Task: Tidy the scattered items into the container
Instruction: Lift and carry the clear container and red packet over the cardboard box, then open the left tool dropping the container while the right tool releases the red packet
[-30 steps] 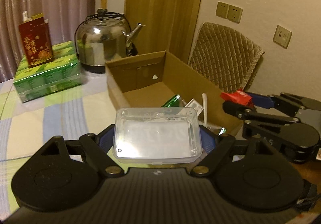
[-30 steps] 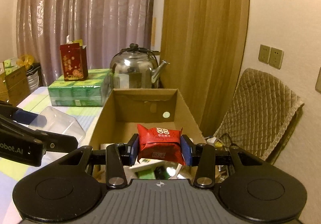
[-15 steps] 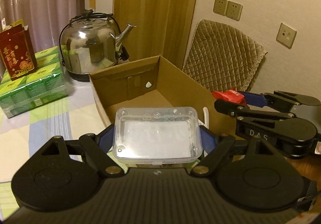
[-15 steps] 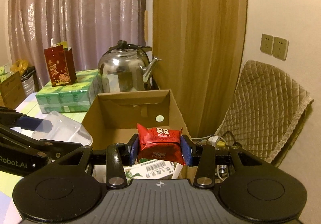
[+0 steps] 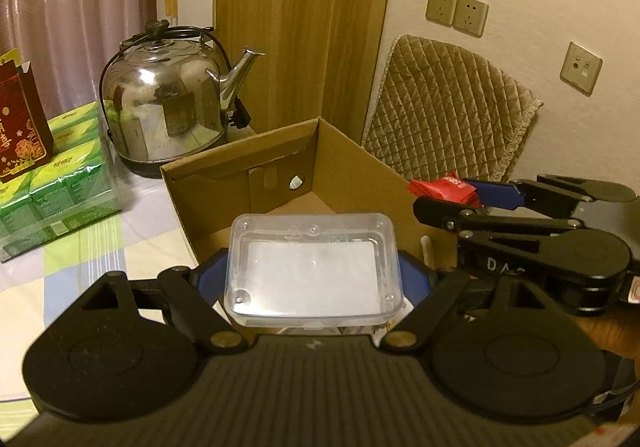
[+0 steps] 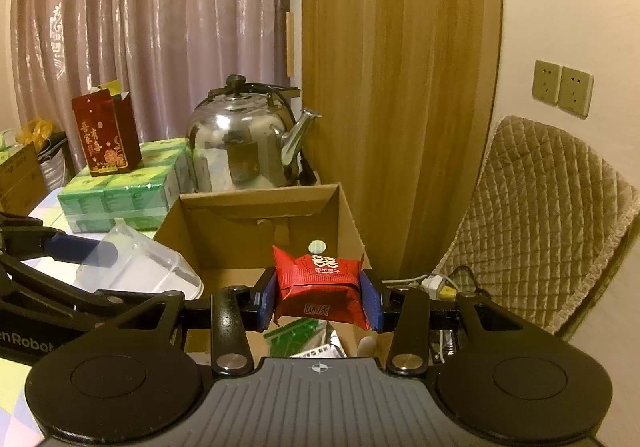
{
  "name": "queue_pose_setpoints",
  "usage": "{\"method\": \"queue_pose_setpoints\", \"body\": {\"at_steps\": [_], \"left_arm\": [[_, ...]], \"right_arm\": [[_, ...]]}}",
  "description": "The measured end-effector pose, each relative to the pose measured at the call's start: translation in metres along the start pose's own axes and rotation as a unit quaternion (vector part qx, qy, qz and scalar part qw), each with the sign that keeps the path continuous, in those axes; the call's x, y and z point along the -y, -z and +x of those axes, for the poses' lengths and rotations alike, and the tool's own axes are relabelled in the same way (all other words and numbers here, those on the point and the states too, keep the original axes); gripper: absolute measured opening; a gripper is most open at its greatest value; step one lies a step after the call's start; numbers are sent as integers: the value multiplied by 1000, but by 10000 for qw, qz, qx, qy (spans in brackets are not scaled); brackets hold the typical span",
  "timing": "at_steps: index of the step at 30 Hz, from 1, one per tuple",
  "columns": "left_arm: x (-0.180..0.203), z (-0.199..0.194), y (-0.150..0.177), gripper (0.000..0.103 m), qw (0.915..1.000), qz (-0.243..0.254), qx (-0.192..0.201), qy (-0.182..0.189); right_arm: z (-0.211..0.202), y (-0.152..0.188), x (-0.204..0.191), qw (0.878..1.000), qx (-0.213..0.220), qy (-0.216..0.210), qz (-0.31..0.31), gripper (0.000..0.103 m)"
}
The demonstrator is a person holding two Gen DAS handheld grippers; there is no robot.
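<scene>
My left gripper is shut on a clear plastic box and holds it above the near end of the open cardboard box. My right gripper is shut on a red snack packet, held over the same cardboard box. In the left wrist view the right gripper with the red packet is above the box's right wall. In the right wrist view the clear box is at the left. Green and white packets lie inside the cardboard box.
A steel kettle stands behind the cardboard box. A green wrapped pack with a red gift bag on it is at the back left. A quilted chair back stands by the wall at right. The table has a checked cloth.
Both grippers have moved forward and higher over the cardboard box, each still holding its item. The box and kettle look nearer and lower in both views.
</scene>
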State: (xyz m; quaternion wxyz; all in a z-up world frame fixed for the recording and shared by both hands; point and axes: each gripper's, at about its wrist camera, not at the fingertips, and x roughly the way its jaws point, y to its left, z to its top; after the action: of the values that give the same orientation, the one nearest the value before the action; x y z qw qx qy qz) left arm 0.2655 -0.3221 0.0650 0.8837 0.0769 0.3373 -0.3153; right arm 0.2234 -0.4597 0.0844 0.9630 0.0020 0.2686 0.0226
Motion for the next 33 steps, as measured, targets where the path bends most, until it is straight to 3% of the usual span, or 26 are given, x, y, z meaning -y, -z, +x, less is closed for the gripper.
{"method": "queue_pose_setpoints", "body": {"at_steps": [30, 31, 32, 33], "left_arm": [[-22, 52, -8, 84, 9999, 100, -115, -14], [-23, 53, -9, 85, 9999, 83, -110, -28], [-24, 54, -9, 95, 9999, 52, -97, -42], [-25, 53, -9, 99, 10000, 31, -58, -56]], "right_arm": [[36, -10, 13, 9998, -138, -1, 146, 41], [37, -10, 13, 9998, -144, 1, 139, 41], [38, -9, 13, 9998, -151, 1, 140, 41], [38, -9, 13, 9998, -156, -3, 145, 41]]}}
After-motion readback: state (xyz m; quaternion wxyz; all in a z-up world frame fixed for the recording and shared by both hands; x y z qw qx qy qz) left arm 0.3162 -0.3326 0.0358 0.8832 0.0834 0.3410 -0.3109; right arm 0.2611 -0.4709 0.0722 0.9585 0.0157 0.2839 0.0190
